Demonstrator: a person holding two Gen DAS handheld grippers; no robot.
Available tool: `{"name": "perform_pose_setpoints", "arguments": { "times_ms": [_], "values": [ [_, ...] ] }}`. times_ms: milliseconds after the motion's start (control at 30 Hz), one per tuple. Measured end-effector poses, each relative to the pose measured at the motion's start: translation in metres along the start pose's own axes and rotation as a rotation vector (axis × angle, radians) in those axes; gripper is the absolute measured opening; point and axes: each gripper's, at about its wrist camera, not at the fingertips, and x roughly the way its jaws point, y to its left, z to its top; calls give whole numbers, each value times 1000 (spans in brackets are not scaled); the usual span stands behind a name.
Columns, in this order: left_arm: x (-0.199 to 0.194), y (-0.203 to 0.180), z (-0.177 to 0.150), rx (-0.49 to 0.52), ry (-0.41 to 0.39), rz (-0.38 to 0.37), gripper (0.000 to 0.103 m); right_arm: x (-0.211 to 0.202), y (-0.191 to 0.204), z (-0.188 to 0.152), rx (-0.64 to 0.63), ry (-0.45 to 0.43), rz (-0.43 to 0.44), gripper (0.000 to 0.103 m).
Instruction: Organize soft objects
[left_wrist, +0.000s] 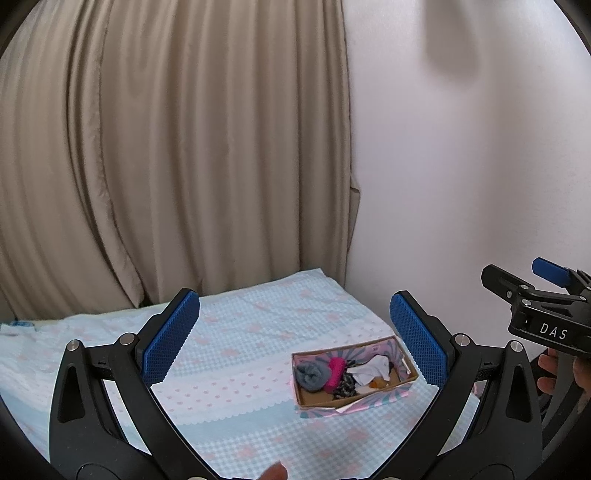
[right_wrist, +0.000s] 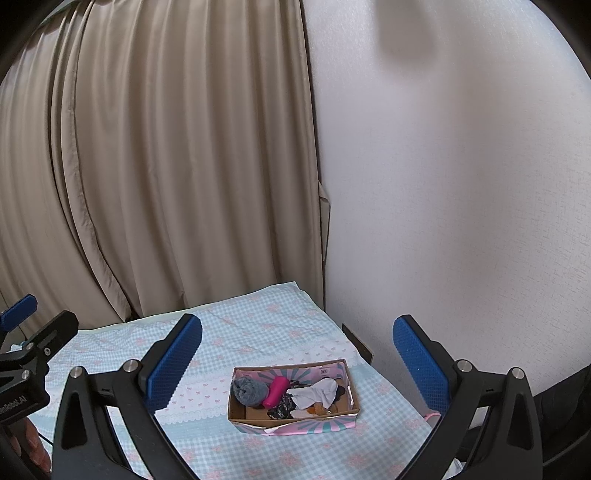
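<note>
Box: cardboard box (right_wrist: 293, 393) lies on the checked bedspread (right_wrist: 240, 332) near its right edge, by the wall; long axis runs left to right.
Contents: grey roll (right_wrist: 249, 390), pink roll (right_wrist: 276, 391), white cloth (right_wrist: 317, 392) and dark patterned piece (right_wrist: 282, 409), all inside.
Right gripper (right_wrist: 297, 363): fingers wide apart, empty; box sits straight ahead between them, below.
Left gripper (left_wrist: 295, 339): fingers wide apart, empty; box lies ahead toward its right finger.
Nearer: judged the right one.
</note>
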Motion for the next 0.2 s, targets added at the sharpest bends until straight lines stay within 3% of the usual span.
{"name": "perform_pose_setpoints", "arguments": {
  "times_ms": [200],
  "values": [
    [10, -1, -5, 8, 10, 25, 103, 4, 2, -1, -2, 18, 2, 103]
  ]
}}
